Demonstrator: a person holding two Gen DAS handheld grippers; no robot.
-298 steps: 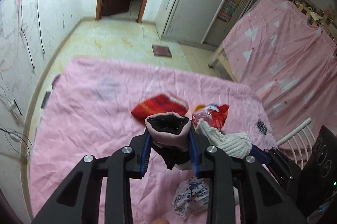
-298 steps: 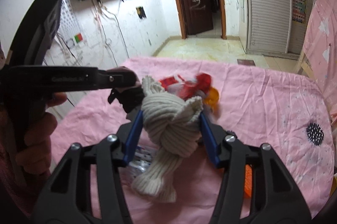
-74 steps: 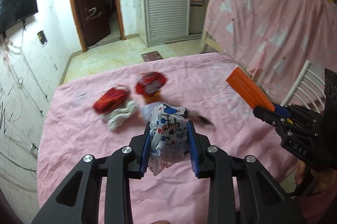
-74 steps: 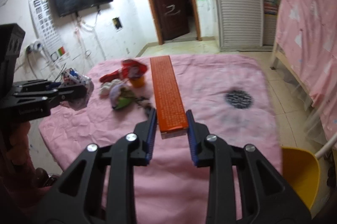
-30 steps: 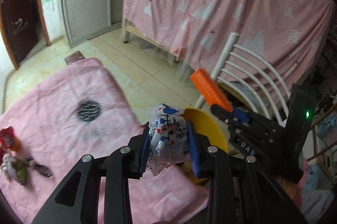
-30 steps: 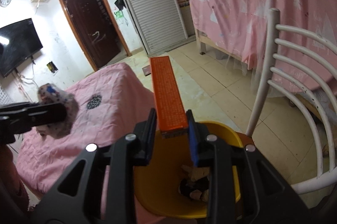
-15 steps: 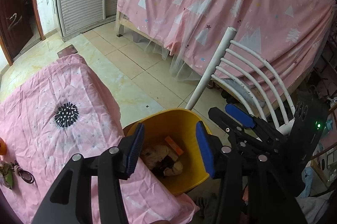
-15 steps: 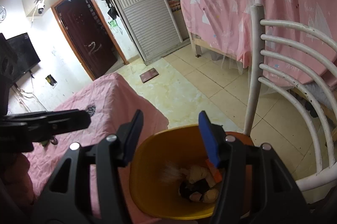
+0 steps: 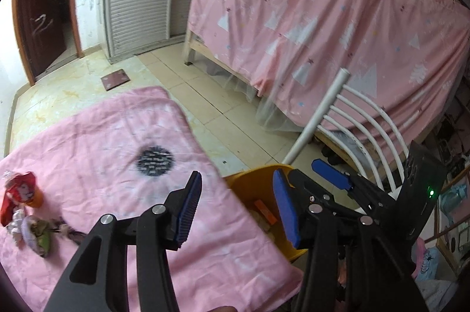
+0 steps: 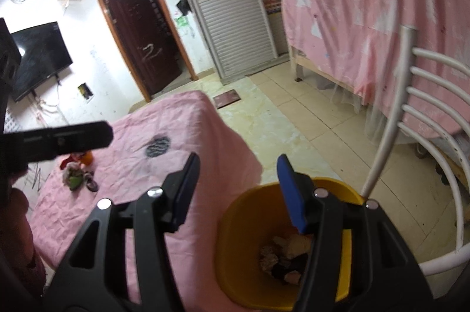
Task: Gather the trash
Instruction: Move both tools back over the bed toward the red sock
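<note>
Both claws are spread wide with nothing between their pads: my left claw sits over the near corner of the pink-covered worktop, and my right claw hangs just above the yellow bin beside that corner.

Down in the bin I can see a heap of collected trash: pale crumpled pieces, something dark, and from the left wrist view an orange box lying near the wall. So part of the job is done, as I judge it.

What is left lies at the far end of the worktop, well apart from the bin. I make out a red wrapper with an orange cup-like thing just beside it, a small crumpled bundle in white and green, and a dark cord-like scrap next to that. All of it is close together in one cluster. The black patterned spot on the cloth looks like a print, not litter.

I reckon a couple more trips across the worktop remain, one piece per claw. Behind the bin stands a white chair, close to its rim, so I have to mind the slats on the way back.
</note>
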